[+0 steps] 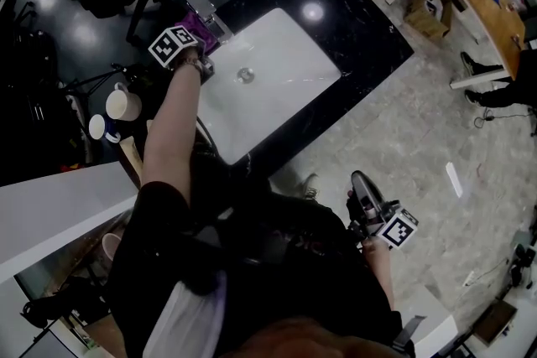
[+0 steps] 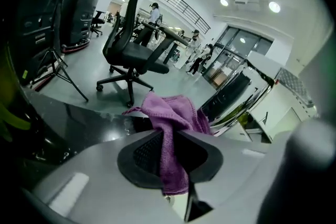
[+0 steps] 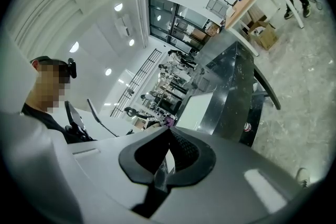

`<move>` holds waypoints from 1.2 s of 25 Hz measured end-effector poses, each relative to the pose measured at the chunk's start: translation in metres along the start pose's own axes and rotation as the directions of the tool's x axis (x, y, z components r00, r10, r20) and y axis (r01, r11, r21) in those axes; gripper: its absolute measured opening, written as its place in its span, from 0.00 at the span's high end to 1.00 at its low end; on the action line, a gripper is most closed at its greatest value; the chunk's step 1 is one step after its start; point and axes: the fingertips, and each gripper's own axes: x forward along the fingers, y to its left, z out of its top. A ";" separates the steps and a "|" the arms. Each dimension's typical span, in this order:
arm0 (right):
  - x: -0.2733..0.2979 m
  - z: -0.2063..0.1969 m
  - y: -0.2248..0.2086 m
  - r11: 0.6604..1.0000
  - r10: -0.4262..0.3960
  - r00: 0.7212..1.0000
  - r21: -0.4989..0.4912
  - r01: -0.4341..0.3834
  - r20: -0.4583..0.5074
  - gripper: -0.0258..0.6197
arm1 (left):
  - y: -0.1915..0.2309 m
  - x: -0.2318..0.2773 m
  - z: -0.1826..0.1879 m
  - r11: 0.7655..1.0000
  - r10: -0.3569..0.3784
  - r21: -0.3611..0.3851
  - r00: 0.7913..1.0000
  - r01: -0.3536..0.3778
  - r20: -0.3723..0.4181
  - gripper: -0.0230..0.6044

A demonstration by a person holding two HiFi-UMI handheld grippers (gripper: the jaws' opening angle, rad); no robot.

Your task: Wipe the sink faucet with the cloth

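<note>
Closest in, my left claw (image 2: 169, 135) pinches the purple cloth (image 2: 176, 113): both pads press on a fold, a tail hangs below them, and the rest bunches up past the tips. That bunch sits right at the chrome faucet (image 2: 239, 99), on its left side in the left gripper view; whether cloth and metal touch I cannot tell. In the head view my left arm reaches over the white sink (image 1: 285, 50) to its far-left corner, where the faucet stands on the black counter (image 1: 361, 21), and the claw tilts downward. The drain (image 1: 244, 75) lies near, in the basin. My right claw (image 3: 168, 131) is pressed together with nothing in it, held about level by my side above the floor (image 1: 419, 138), well apart from the sink.
</note>
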 end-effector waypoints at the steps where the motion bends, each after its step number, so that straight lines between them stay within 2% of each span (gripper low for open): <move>1: 0.000 0.000 0.000 1.000 0.004 1.000 0.011 -0.004 0.004 0.94 | 0.000 0.002 0.000 1.000 0.020 0.016 1.000 -0.020 -0.008 0.88; 3: -0.001 -0.001 0.001 1.000 0.009 1.000 0.018 -0.009 0.007 0.94 | -0.001 0.004 -0.001 0.998 0.045 0.043 0.999 -0.044 -0.015 0.88; 5: -0.002 -0.001 0.002 1.000 0.016 1.000 0.019 -0.016 0.011 0.94 | -0.001 0.003 -0.001 1.000 0.020 0.015 1.000 -0.019 -0.014 0.88; 7: -0.005 0.001 0.001 1.000 0.023 1.000 0.019 -0.024 0.020 0.94 | -0.005 -0.004 0.005 0.991 -0.087 -0.097 0.996 0.088 0.021 0.88; 8: -0.006 0.002 0.000 0.999 0.026 0.999 0.019 -0.026 0.023 0.94 | -0.010 -0.011 0.013 0.972 -0.165 -0.161 0.984 0.174 0.066 0.88; 9: -0.007 0.003 -0.001 0.999 0.031 0.999 0.023 -0.031 0.027 0.94 | -0.017 -0.022 0.024 0.941 -0.250 -0.202 0.960 0.271 0.126 0.88; 10: -0.007 0.003 -0.001 0.999 0.038 0.999 0.033 -0.039 0.029 0.94 | -0.026 -0.036 0.036 0.906 -0.331 -0.211 0.925 0.367 0.188 0.88; 11: -0.006 0.004 -0.001 0.998 0.047 0.998 0.041 -0.048 0.030 0.94 | -0.036 -0.052 0.049 0.874 -0.401 -0.190 0.884 0.447 0.239 0.88; 13: -0.001 0.005 0.002 0.996 0.071 0.997 0.053 -0.072 0.028 0.94 | -0.060 -0.089 0.073 0.830 -0.509 -0.085 0.812 0.551 0.285 0.88; 14: 0.002 0.006 0.005 0.995 0.084 0.996 0.057 -0.086 0.024 0.94 | -0.074 -0.108 0.083 0.815 -0.554 -0.010 0.784 0.579 0.280 0.88; 16: 0.006 0.007 0.008 0.994 0.103 0.995 0.037 -0.103 0.006 0.94 | -0.107 -0.144 0.093 0.778 -0.628 0.186 0.748 0.599 0.214 0.88; 17: 0.007 0.008 0.008 0.994 0.107 0.994 0.021 -0.107 -0.004 0.94 | -0.125 -0.159 0.096 0.749 -0.650 0.301 0.743 0.591 0.160 0.88; 18: 0.007 0.009 0.007 0.994 0.110 0.994 0.014 -0.110 -0.010 0.94 | -0.141 -0.171 0.097 0.710 -0.656 0.418 0.748 0.567 0.102 0.88; 20: 0.006 0.010 0.005 0.993 0.113 0.994 0.021 -0.113 -0.006 0.94 | -0.165 -0.181 0.102 0.621 -0.618 0.612 0.786 0.490 -0.003 0.88; 21: 0.005 0.011 0.004 0.993 0.112 0.994 0.026 -0.112 0.000 0.94 | -0.173 -0.180 0.106 0.577 -0.580 0.681 0.813 0.451 -0.047 0.88; 23: 0.002 0.014 0.003 0.993 0.107 0.994 0.044 -0.108 0.018 0.94 | -0.179 -0.170 0.107 0.492 -0.476 0.773 0.867 0.400 -0.146 0.88; 24: 0.001 0.015 0.003 0.993 0.104 0.994 0.056 -0.106 0.028 0.94 | -0.180 -0.163 0.102 0.444 -0.413 0.804 0.887 0.396 -0.209 0.88; 25: -0.001 0.017 0.001 0.993 0.099 0.994 0.065 -0.102 0.036 0.94 | -0.181 -0.158 0.091 0.388 -0.349 0.827 0.895 0.407 -0.277 0.88; 26: -0.003 0.019 -0.002 0.993 0.093 0.995 0.072 -0.096 0.045 0.94 | -0.183 -0.154 0.078 0.323 -0.290 0.843 0.893 0.429 -0.344 0.88; 27: -0.005 0.021 -0.006 0.993 0.086 0.995 0.078 -0.090 0.053 0.94 | -0.186 -0.151 0.065 0.260 -0.241 0.849 0.882 0.460 -0.404 0.88; 28: -0.005 0.023 -0.009 0.993 0.079 0.995 0.081 -0.083 0.060 0.94 | -0.189 -0.147 0.052 0.211 -0.198 0.844 0.868 0.492 -0.456 0.87; 29: -0.005 0.024 -0.011 0.994 0.070 0.996 0.077 -0.075 0.063 0.94 | -0.189 -0.140 0.042 0.183 -0.157 0.837 0.855 0.516 -0.493 0.88; 30: -0.004 0.026 -0.013 0.996 0.063 0.996 0.066 -0.067 0.063 0.94 | -0.186 -0.131 0.037 0.170 -0.117 0.835 0.852 0.523 -0.510 0.87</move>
